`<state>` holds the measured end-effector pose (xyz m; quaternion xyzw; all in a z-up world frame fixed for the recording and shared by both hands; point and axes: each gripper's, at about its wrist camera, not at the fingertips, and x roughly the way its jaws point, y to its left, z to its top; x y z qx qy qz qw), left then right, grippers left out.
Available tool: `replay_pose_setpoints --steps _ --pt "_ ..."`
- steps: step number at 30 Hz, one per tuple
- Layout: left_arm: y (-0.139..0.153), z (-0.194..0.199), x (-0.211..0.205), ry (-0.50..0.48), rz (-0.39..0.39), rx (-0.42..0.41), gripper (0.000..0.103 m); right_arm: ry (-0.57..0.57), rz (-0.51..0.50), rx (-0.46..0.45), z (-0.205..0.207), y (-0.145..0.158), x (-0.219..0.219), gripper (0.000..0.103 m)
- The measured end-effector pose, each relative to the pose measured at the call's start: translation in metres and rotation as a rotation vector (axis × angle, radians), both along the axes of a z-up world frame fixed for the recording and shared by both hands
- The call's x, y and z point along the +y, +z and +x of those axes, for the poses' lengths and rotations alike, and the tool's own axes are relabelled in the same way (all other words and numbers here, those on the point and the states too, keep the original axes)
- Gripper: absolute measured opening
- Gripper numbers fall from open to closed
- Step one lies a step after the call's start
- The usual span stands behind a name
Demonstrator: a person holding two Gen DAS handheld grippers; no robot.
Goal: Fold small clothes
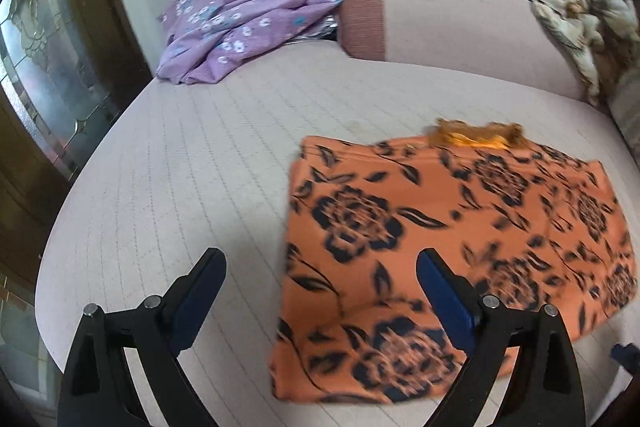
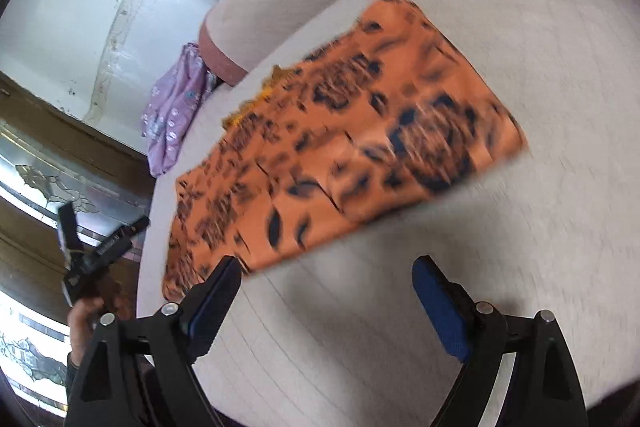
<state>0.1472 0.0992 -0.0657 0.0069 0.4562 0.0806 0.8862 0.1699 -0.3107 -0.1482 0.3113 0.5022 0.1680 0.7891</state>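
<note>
Plainly, in the left wrist view the orange floral garment [image 1: 452, 239] lies folded into a flat, layered rectangle on the pinkish quilted sofa seat [image 1: 192, 179], with a frayed golden trim [image 1: 476, 135] poking out at its far edge. The left gripper [image 1: 320, 267] hangs above the near left corner of the cloth, its jaws spread wide and nothing between them. Far back on the seat a purple flowered garment [image 1: 240, 23] sits in a rumpled heap against the sofa arm [image 1: 364, 11].

In the right wrist view the same orange garment [image 2: 360, 131] lies flat, blurred, on the seat cushion. The right gripper [image 2: 326, 277] is wide apart and empty too, near the cloth's front edge. The person's hand [image 2: 86, 319] with the other tool shows at the left.

By my reading this piece is folded or close to it; the purple heap looks untouched and is probably what remains.
</note>
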Motion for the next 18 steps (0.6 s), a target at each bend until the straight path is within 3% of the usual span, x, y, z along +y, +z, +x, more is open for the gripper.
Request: replay_pose_setpoints --steps 8,18 --pt "0.021 -0.032 -0.02 -0.029 -0.038 -0.013 0.096 -0.043 0.049 -0.005 -0.022 -0.014 -0.02 0.089" --pt "0.023 -0.047 -0.032 -0.035 -0.035 0.001 0.096 -0.059 0.097 -0.044 -0.031 -0.02 -0.025 0.089"
